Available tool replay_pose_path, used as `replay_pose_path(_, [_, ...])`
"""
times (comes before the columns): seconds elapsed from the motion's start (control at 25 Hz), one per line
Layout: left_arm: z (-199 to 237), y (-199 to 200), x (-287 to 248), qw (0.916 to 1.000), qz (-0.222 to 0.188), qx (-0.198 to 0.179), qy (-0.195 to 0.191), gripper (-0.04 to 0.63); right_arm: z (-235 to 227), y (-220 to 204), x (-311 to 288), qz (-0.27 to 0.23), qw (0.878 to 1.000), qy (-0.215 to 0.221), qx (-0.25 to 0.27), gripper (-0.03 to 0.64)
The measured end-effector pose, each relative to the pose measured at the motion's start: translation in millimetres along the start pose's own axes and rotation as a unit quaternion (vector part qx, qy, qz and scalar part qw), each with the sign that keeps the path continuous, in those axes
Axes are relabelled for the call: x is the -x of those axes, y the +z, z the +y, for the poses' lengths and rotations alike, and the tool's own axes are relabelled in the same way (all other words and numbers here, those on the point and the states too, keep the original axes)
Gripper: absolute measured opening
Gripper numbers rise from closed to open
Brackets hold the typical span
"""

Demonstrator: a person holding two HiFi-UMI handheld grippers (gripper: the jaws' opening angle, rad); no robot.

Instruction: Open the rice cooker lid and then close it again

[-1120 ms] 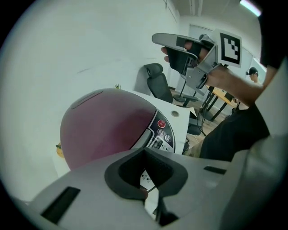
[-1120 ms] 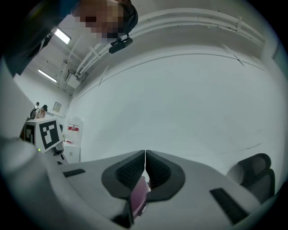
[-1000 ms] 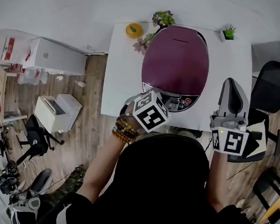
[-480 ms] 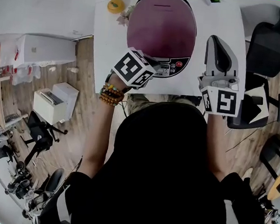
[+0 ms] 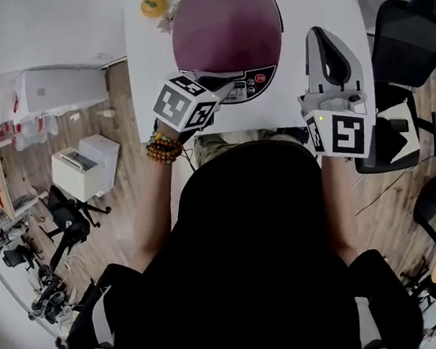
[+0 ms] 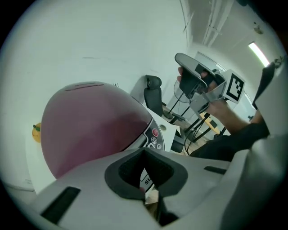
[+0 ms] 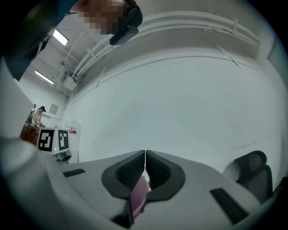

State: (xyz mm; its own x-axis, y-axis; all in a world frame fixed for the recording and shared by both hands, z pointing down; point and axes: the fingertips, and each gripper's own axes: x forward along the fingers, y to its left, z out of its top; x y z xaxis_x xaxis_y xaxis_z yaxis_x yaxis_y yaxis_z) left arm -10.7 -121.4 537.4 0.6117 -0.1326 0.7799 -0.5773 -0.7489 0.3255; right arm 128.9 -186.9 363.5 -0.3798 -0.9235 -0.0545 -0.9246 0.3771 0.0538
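Your left claw [image 6: 144, 152] is closed on nothing. Its pads meet at the tips, and it tilts down at the front of the rice cooker [image 5: 228, 25], just over the control panel [image 5: 248, 83]. These views don't show whether it touches the casing. Your right claw [image 7: 145, 155] is also closed and empty. You hold it level off to the cooker's right, above the white table [image 5: 140, 63], aimed at the wall and apart from the cooker. The cooker sits on that table with its maroon lid [image 5: 218, 9] fully down. Either you haven't begun opening it or the whole cycle is over, and the pictures don't settle which. With your left claw poised at the front edge, the release, the lift and the closing more likely all lie ahead of you.
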Motion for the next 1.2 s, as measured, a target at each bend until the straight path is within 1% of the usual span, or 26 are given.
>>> replay_pose_path(0.04, [0, 1, -1, 0.9999, -0.001, 0.009, -0.008, 0.021, -3, -1, 2, 0.001, 1.000, -0.003, 0.000, 0.031])
replay_pose_path(0.08, [-2, 2, -3, 0.9995, -0.004, 0.021, -0.025, 0.021, -7, -2, 5, 0.003, 1.000, -0.006, -0.001, 0.031])
replay_pose_path(0.16, [-6, 1, -7, 0.9959, 0.001, 0.047, -0.077, 0.021, -12, -4, 9, 0.005, 1.000, -0.013, -0.004, 0.031])
replay_pose_path(0.2, [-9, 0, -8, 0.9939, 0.012, 0.051, -0.098, 0.020, -14, -4, 11, 0.006, 1.000, -0.015, -0.004, 0.031])
replay_pose_path(0.24, [-10, 0, -8, 0.9934, 0.028, 0.043, -0.103, 0.020, -15, -5, 12, 0.007, 1.000, -0.016, -0.003, 0.031])
replay_pose_path(0.28, [-9, 0, -7, 0.9946, 0.044, 0.026, -0.090, 0.021, -16, -5, 12, 0.008, 1.000, -0.017, -0.004, 0.031])
replay_pose_path(0.36, [-5, 2, -2, 0.9968, 0.071, -0.021, -0.031, 0.021, -17, -5, 14, 0.010, 1.000, -0.017, -0.006, 0.031])
replay_pose_path(0.4, [-5, 4, 0, 0.9965, 0.074, -0.037, -0.008, 0.021, -18, -5, 16, 0.010, 1.000, -0.018, -0.006, 0.031])
replay_pose_path(0.44, [-6, 6, 1, 0.9967, 0.069, -0.043, 0.003, 0.021, -19, -4, 18, 0.010, 1.000, -0.018, -0.006, 0.031])
replay_pose_path(0.56, [-7, 5, 1, 0.9985, 0.047, -0.030, -0.001, 0.021, -22, -7, 23, 0.012, 1.000, -0.020, -0.004, 0.031])
replay_pose_path(0.68, [0, -4, 2, 0.9983, 0.050, -0.029, 0.006, 0.021, -23, -8, 22, 0.012, 1.000, -0.023, -0.005, 0.030])
replay_pose_path(0.8, [3, -3, 9, 0.9985, 0.041, -0.031, 0.019, 0.021, -26, -5, 20, 0.009, 1.000, -0.025, -0.003, 0.031])
replay_pose_path(1.0, [9, -2, 12, 0.9987, 0.034, -0.025, 0.029, 0.021, -30, -1, 17, 0.009, 1.000, -0.026, -0.001, 0.031])
replay_pose_path(1.12, [11, -5, 15, 0.9990, 0.007, -0.020, 0.040, 0.021, -25, -1, 22, 0.005, 1.000, -0.025, 0.000, 0.031])
replay_pose_path(1.2, [11, -6, 16, 0.9983, -0.010, -0.024, 0.052, 0.021, -23, -2, 27, 0.006, 1.000, -0.024, 0.002, 0.031])
